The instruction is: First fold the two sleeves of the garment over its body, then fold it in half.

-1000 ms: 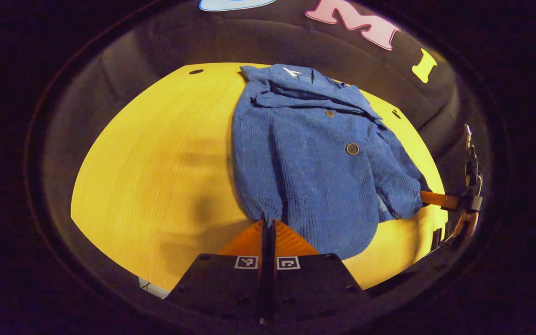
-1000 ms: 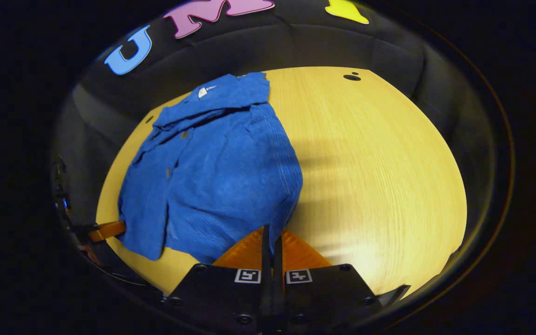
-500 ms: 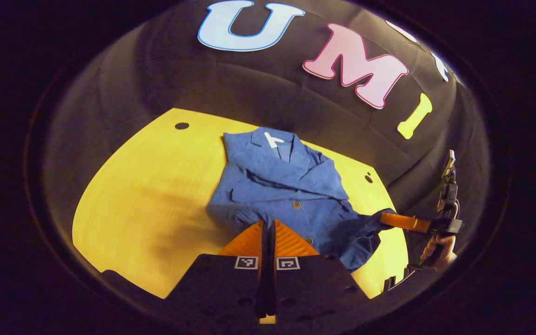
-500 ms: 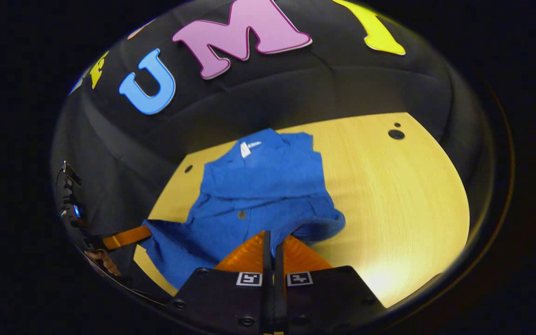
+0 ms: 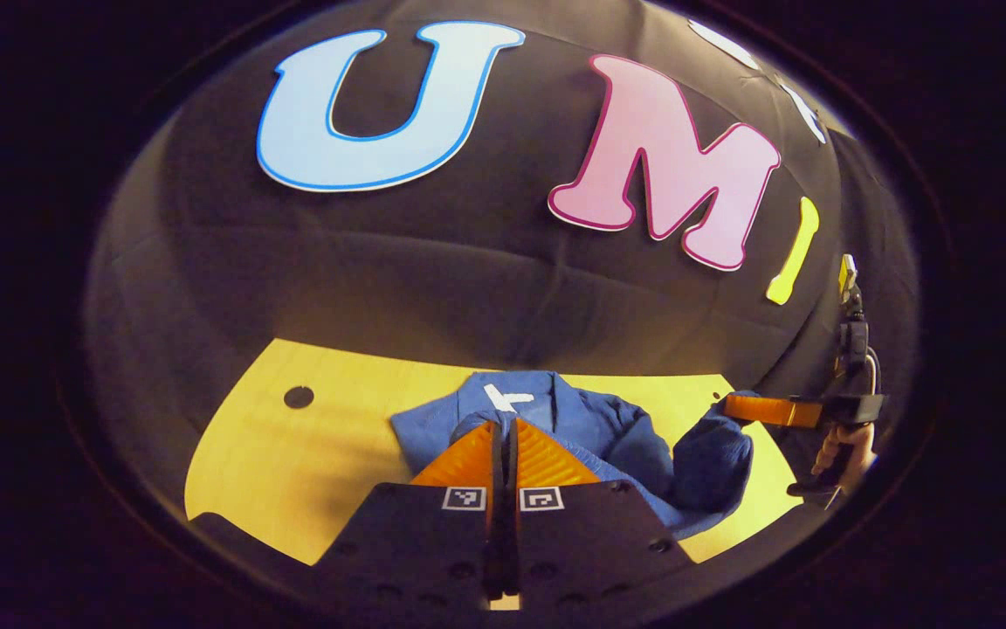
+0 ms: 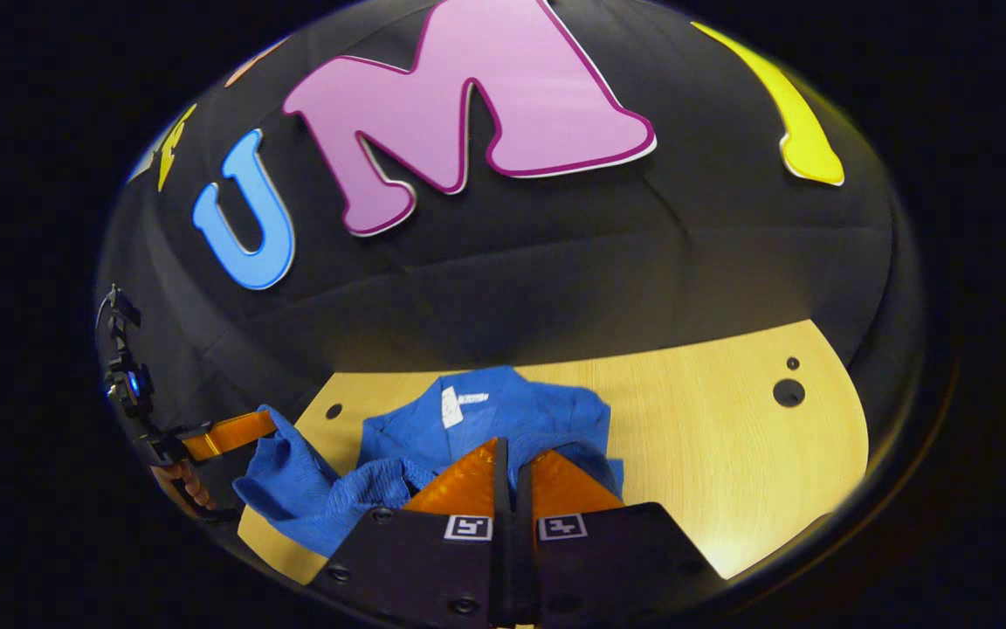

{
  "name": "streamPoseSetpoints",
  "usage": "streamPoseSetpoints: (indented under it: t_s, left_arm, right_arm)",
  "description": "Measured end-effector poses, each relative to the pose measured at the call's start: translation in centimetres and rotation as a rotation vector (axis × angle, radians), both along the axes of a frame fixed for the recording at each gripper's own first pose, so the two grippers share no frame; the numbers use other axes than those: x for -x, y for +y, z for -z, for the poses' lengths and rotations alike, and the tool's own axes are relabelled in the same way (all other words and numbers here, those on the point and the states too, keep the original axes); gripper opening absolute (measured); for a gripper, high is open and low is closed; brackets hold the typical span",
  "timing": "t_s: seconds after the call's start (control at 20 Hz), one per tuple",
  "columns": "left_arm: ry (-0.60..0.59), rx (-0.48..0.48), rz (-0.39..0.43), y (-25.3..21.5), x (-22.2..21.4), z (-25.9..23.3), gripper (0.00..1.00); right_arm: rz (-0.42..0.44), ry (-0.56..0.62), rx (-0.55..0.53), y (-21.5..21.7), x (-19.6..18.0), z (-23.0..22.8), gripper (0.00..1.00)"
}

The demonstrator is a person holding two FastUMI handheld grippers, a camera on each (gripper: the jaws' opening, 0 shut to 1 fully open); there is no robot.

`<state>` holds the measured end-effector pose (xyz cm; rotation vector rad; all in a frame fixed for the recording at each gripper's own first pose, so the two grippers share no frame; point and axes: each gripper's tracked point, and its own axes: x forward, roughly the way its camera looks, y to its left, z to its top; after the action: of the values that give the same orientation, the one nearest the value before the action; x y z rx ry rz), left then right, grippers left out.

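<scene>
Two grippers are carrying the hem of the blue jacket (image 5: 608,428) up toward its collar, which looks like the fold-in-half step, with the sleeves apparently already laid in. To do it well, both hands should travel level and together, lower the hem just short of the collar so the edges line up, and let go only once the cloth rests flat. The left gripper (image 5: 503,437), at the bottom centre of the left gripper view, has its fingers pressed together with blue cloth bunched at their tips; the right gripper (image 6: 507,456) looks the same at the bottom centre of the right gripper view. The jacket lies on the yellow table (image 6: 713,454) directly beyond each pair of tips, its white neck tag (image 6: 451,406) just above them, a lifted fold hanging from the other gripper at each frame's edge.
</scene>
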<state>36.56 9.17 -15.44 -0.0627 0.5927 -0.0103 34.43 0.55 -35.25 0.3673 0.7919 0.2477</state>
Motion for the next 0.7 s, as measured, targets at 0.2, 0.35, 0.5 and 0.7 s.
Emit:
streamPoseSetpoints:
  t_s: [0.2, 0.35, 0.5, 0.7]
  left_arm:
    - [-0.096, -0.061, -0.056, 3.9, -8.6, 3.3, 0.00]
    - [-0.170, -0.067, -0.107, 7.1, -12.8, 6.4, 0.00]
    - [-0.140, -0.089, -0.096, 7.6, -13.1, 9.3, 0.02]
    - [-0.112, -0.115, -0.093, 6.4, -14.1, 10.9, 0.61]
  right_arm:
    - [0.100, -0.021, 0.023, -1.3, -7.2, 5.8, 0.04]
    - [0.177, -0.006, 0.079, -2.9, -10.0, 10.9, 0.04]
    - [0.219, 0.002, 0.138, -3.5, -10.6, 14.7, 0.07]
    - [0.199, -0.041, 0.252, -3.5, -9.9, 15.8, 0.28]
